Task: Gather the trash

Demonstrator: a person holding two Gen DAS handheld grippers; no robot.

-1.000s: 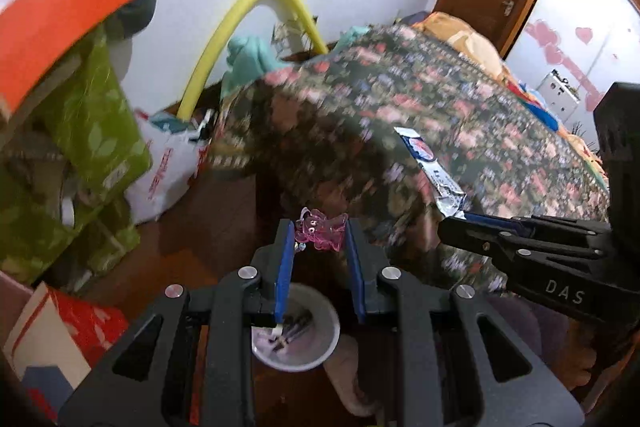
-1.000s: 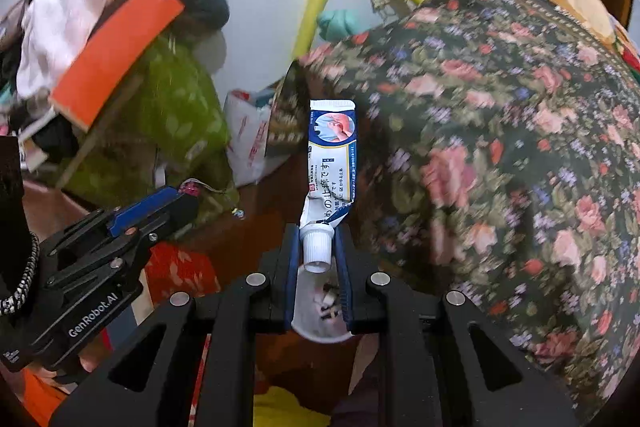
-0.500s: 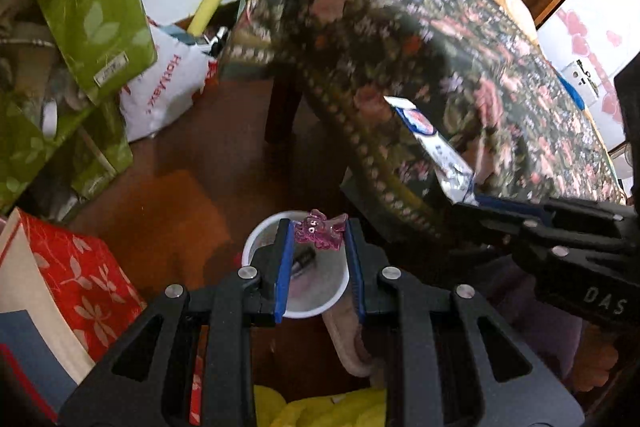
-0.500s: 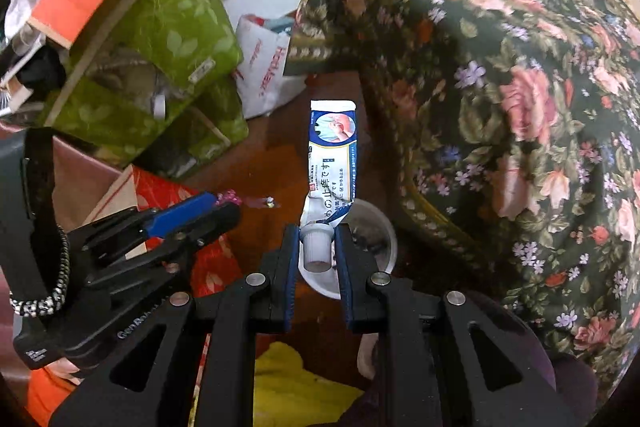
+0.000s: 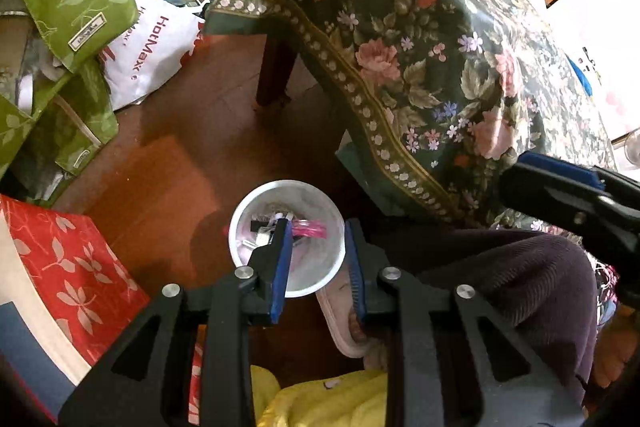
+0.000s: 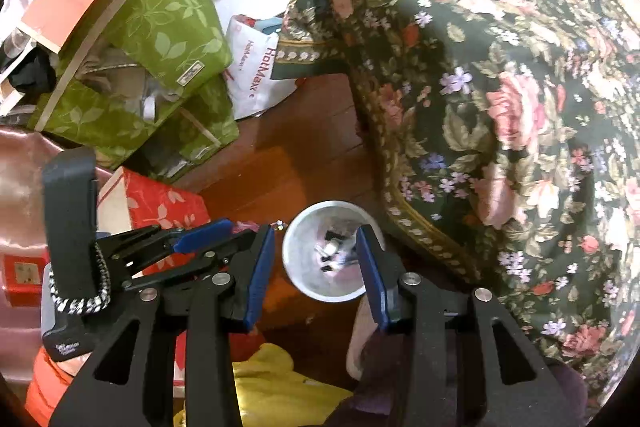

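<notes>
Over wooden floor, both grippers point down at cup; right gripper fingers just parted, empty.

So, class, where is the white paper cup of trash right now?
The white paper cup stands on the brown wooden floor, directly below both grippers, between the red floral box on its left and the floral tablecloth's hanging edge.

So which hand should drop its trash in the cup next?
Left. The left gripper seems to pinch a pink wrapper right over the cup. The right gripper is empty: its jaws have just been opening, nothing between them.
</notes>
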